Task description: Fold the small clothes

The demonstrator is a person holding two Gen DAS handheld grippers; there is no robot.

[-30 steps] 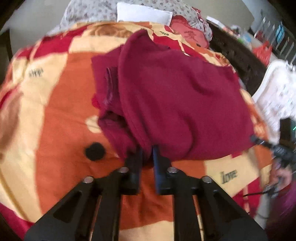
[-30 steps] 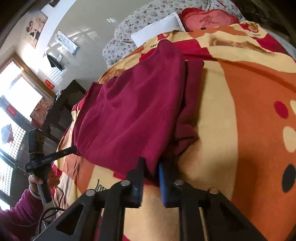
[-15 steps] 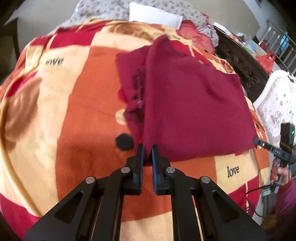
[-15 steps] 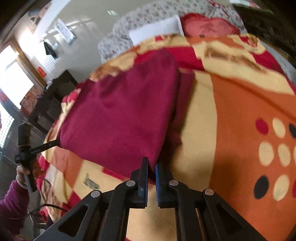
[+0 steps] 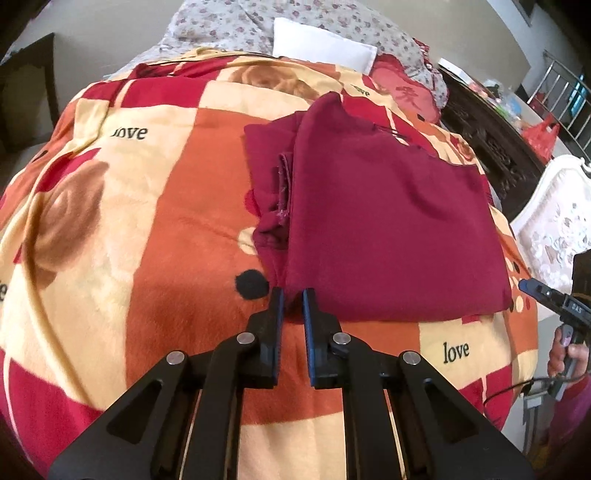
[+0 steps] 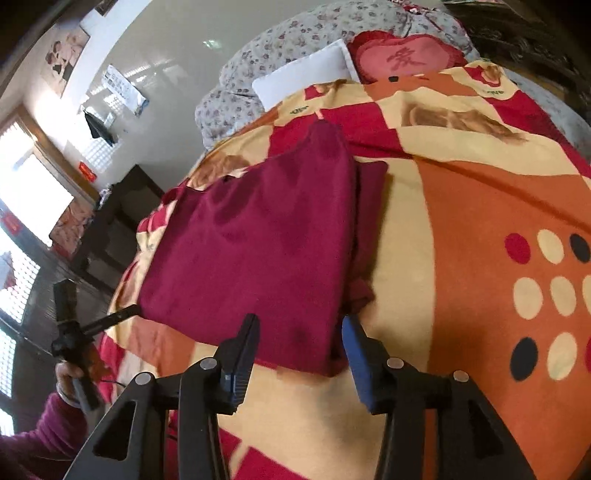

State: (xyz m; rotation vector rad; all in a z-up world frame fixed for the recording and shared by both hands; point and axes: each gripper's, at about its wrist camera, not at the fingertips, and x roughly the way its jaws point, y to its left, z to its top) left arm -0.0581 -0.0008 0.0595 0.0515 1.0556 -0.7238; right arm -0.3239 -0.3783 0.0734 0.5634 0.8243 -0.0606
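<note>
A dark red garment (image 5: 388, 229) lies folded flat on the orange, red and cream blanket (image 5: 147, 229). A bunched sleeve part (image 5: 273, 206) sticks out along its left edge. My left gripper (image 5: 292, 295) sits at the garment's near left corner, jaws a narrow gap apart with nothing between them. In the right wrist view the garment (image 6: 258, 251) lies ahead and left. My right gripper (image 6: 301, 326) is open, its jaws straddling the garment's near corner without gripping it.
A white pillow (image 5: 325, 44), a red heart cushion (image 6: 402, 55) and a flowered quilt (image 5: 229, 26) lie at the bed's head. Dark wooden furniture (image 5: 491, 136) and a white chair (image 5: 554, 221) stand to the right. The other hand-held gripper (image 6: 70, 332) shows at the left.
Both grippers let go of the garment's near edge and drew back a little. The cloth dropped flat onto the blanket. The right jaws opened wide, the left only slightly.
</note>
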